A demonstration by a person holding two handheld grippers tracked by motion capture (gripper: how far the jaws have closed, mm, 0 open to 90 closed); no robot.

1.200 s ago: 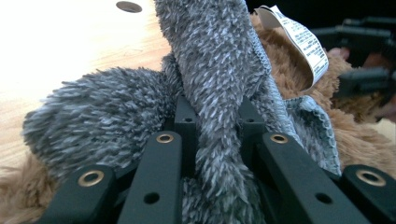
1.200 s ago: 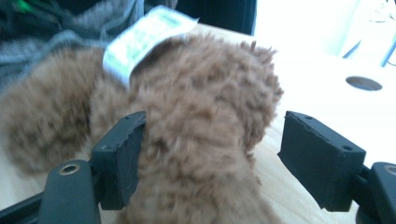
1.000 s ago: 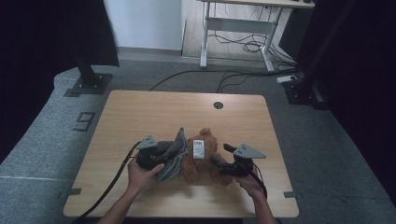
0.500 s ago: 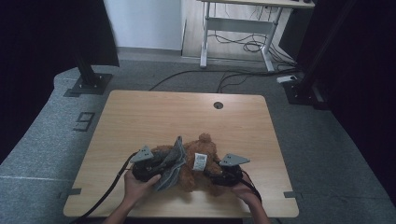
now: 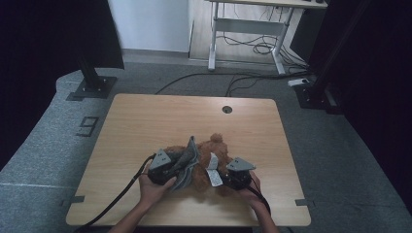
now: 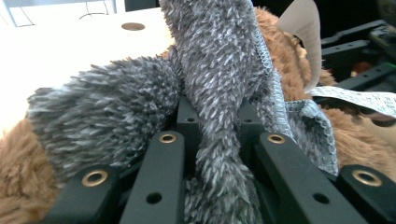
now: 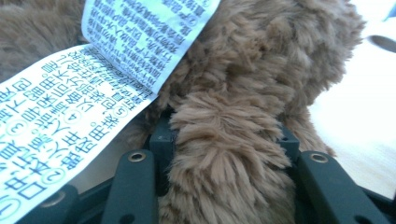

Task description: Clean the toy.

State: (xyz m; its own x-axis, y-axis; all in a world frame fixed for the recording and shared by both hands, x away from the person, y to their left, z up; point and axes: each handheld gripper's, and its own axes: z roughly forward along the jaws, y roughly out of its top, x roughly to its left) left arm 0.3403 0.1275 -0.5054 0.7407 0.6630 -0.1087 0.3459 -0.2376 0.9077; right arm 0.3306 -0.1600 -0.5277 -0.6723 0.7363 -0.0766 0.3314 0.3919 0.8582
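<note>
Both hands have drawn the brown plush teddy bear [image 5: 210,160] nearer the table's front edge; the right gripper [image 5: 232,178] has just been closing and now pinches a brown limb, while the left gripper [image 5: 171,171] pinches the grey fuzzy cloth [image 5: 187,162], so the dressing work looks under way.

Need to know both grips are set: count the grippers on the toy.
2: left gripper pinches the grey fabric; right gripper clamps the brown plush toy, jaws just closing.

Closed, just then, on a brown plush limb [image 7: 224,154]; printed white tag [image 7: 98,88] draped upper left, pale tabletop [image 7: 355,140] at right.
</note>
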